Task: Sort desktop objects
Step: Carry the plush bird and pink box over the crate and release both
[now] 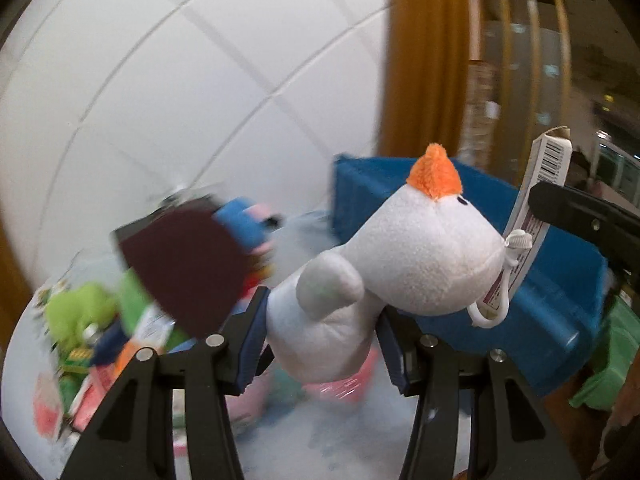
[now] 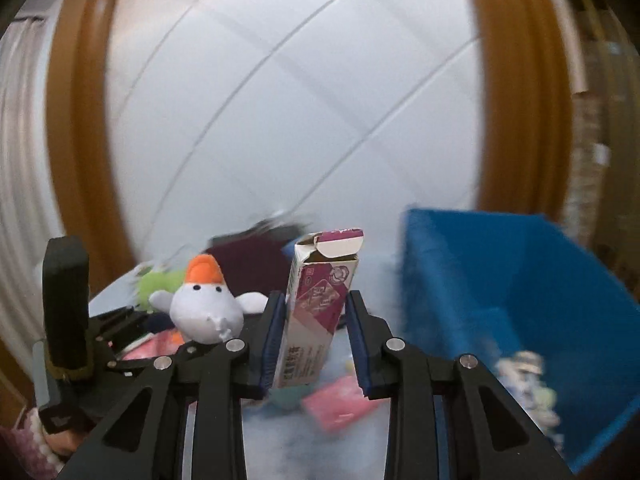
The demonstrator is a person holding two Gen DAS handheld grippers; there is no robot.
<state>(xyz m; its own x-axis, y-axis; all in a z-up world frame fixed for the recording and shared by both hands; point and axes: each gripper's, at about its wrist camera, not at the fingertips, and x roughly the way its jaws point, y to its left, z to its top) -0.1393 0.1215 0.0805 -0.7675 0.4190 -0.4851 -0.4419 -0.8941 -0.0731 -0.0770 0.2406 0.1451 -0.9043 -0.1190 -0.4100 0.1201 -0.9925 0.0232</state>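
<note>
My left gripper (image 1: 320, 332) is shut on a white plush toy (image 1: 396, 256) with an orange tuft, held above the table; the same plush toy (image 2: 204, 308) shows at the left of the right wrist view. My right gripper (image 2: 316, 332) is shut on a tall white and magenta carton (image 2: 316, 312) with its top flap open. That carton (image 1: 536, 208) and a black finger (image 1: 576, 208) of the right gripper appear at the right of the left wrist view. A blue bin (image 2: 516, 304) stands open to the right, with small items at its bottom.
A blurred heap of toys and packets (image 1: 120, 320) lies on the white table (image 1: 352, 432) at the left, with a dark red pouch (image 1: 188, 268) and a green plush (image 1: 76, 312). A pink packet (image 2: 340, 404) lies below the right gripper. Behind are a white tiled wall and brown frames.
</note>
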